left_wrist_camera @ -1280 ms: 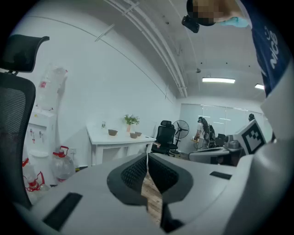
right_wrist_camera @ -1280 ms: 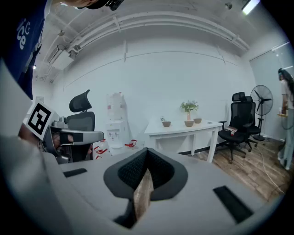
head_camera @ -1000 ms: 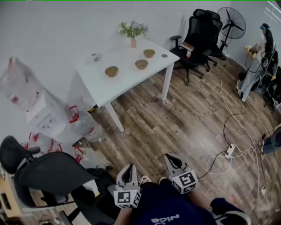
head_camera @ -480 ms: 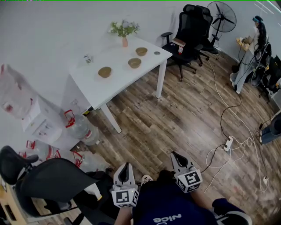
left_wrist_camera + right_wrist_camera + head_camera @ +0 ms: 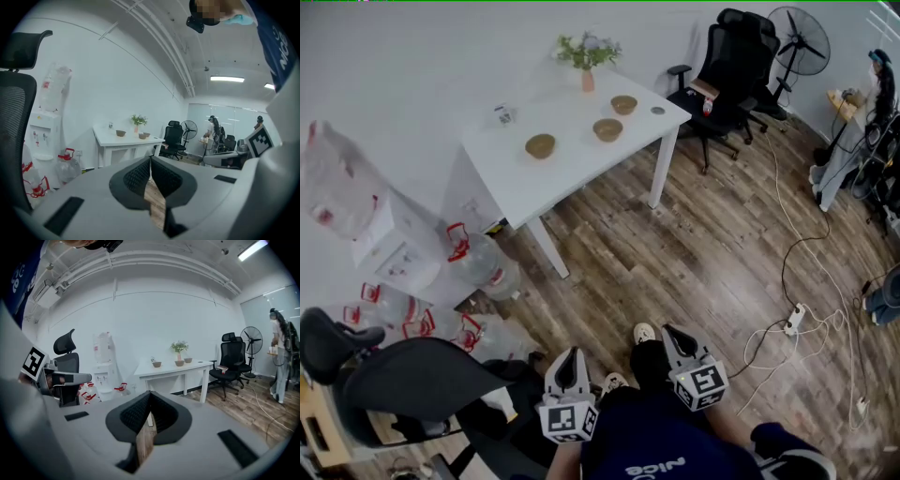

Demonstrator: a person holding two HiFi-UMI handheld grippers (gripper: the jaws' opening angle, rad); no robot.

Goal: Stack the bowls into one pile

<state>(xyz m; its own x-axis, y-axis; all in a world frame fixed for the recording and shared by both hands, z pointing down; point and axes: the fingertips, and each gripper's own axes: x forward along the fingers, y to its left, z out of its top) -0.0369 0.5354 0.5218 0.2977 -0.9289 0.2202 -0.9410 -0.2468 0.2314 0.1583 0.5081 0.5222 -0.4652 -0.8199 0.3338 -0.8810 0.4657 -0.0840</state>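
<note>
Both grippers sit at the bottom centre of the head view: left gripper [image 5: 572, 367] and right gripper [image 5: 672, 338], jaws together, empty.

Three bowls, small, round, tan-brown, upper centre of head view, spread in a loose row on white table [image 5: 516, 178].
- Left bowl [image 5: 540, 145]: upright, open side up, alone, well apart from other two.
- Middle bowl [image 5: 607, 129]: upright, to the right, slightly higher in frame.
- Right bowl [image 5: 623, 104]: upright, farthest up-right, near middle bowl, not touching.

None stacked. Contents too small to tell.
</note>
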